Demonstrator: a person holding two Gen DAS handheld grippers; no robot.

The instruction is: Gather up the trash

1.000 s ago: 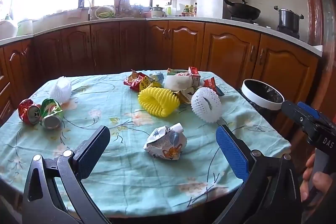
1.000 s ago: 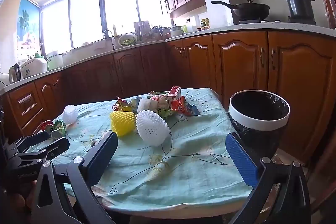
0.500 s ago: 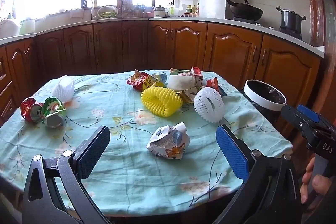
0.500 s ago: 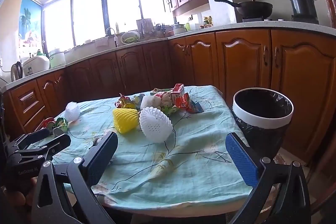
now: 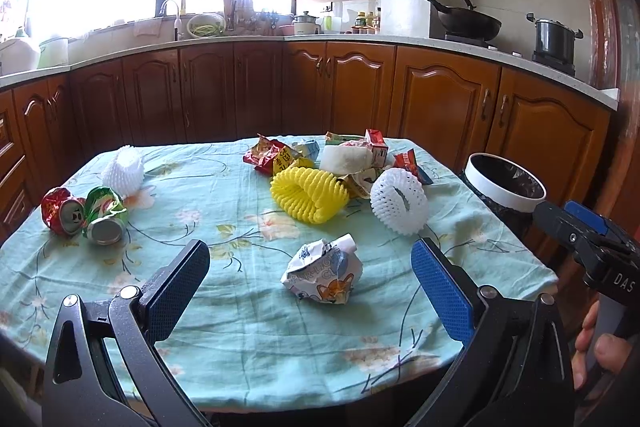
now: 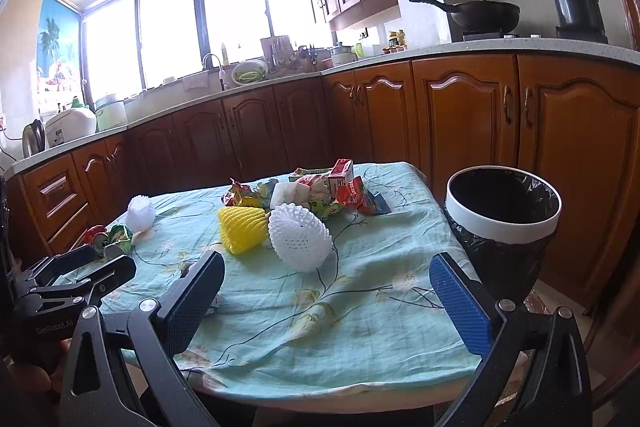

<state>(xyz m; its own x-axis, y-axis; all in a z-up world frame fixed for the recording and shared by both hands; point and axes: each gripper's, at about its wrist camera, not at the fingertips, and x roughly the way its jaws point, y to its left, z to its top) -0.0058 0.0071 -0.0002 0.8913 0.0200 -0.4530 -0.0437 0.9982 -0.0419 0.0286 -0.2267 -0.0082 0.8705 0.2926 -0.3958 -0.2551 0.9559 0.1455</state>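
A crumpled paper carton (image 5: 322, 277) lies on the green floral tablecloth (image 5: 248, 311), framed between the fingers of my open left gripper (image 5: 310, 285), which holds nothing. Behind it are a yellow foam net (image 5: 307, 195), a white foam net (image 5: 398, 201), a heap of snack wrappers (image 5: 344, 157), another white foam net (image 5: 125, 169) and two crushed cans (image 5: 82, 215). My right gripper (image 6: 326, 303) is open and empty over the table's near right part, facing the white foam net (image 6: 298, 235) and the yellow foam net (image 6: 240, 231). A black-lined trash bin (image 6: 502, 215) with a white rim stands right of the table.
Brown kitchen cabinets (image 5: 436, 107) run behind the table, with a wok (image 5: 466, 21) and a pot (image 5: 554, 37) on the stove. The left gripper's body (image 6: 60, 291) and a hand show at the lower left of the right wrist view. The bin (image 5: 506, 183) is also in the left wrist view.
Both cameras have drawn back and tilted up slightly, so the table and trash sit a little lower and further off. Nothing on the table has moved. Both grippers have stayed open.
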